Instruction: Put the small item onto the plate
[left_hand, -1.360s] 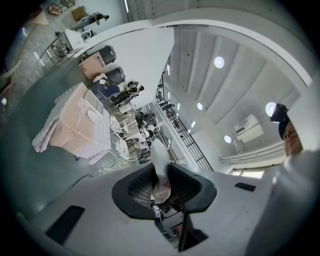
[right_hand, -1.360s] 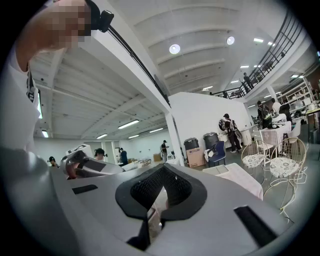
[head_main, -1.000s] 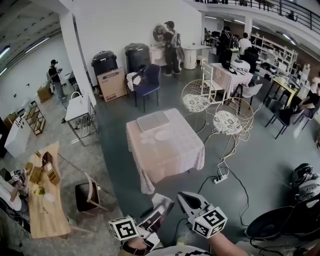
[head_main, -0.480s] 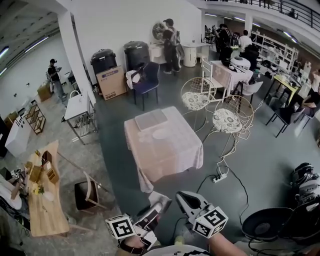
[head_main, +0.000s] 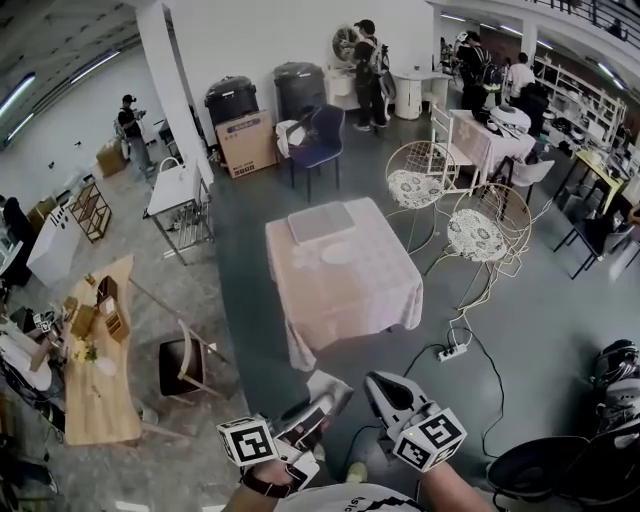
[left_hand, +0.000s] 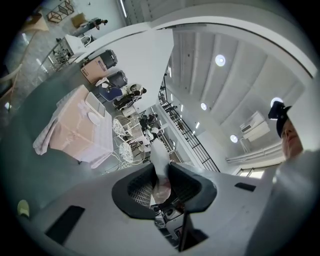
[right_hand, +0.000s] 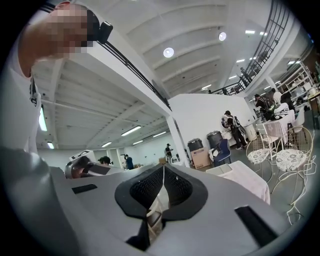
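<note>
While both hands point level and low before the person, the left gripper (left_hand: 161, 167) is clamped on the small item (left_hand: 159, 152), a pale, flat piece projecting past the jaws. The right gripper (right_hand: 162, 172) is closed, empty. The plate (head_main: 338, 253) lies on the cloth-covered worktop (head_main: 345, 300), well apart ahead.

We log the right gripper (right_hand: 163, 172), jaws pressed together. A cloth-covered table (right_hand: 250, 182) sits to the right, wire chairs (right_hand: 294, 160) farther right, and bins (right_hand: 214, 137) by the far wall.
</note>
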